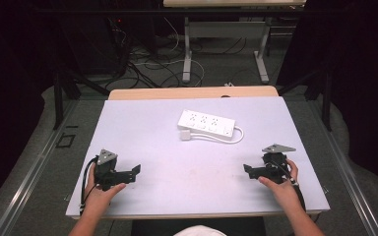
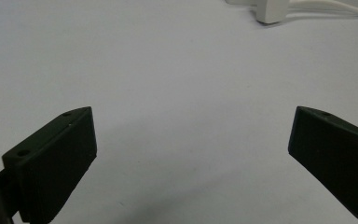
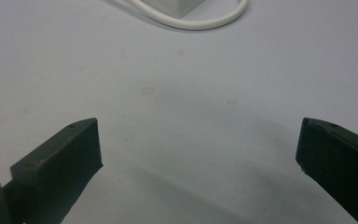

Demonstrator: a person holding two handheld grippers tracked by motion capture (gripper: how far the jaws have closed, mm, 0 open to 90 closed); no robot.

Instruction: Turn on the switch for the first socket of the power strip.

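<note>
The left hand-held gripper point(image 1: 137, 169) and right hand-held gripper point(image 1: 246, 168) are held spread and empty at the counter's point(image 1: 142, 128) near edge, seemingly readied for the power strip point(image 1: 206, 125) lying mid-counter beyond them.

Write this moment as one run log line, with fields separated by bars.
left tongs: open, holding nothing | right tongs: open, holding nothing | power strip: untouched, far centre of table | plug: beside strip
</note>
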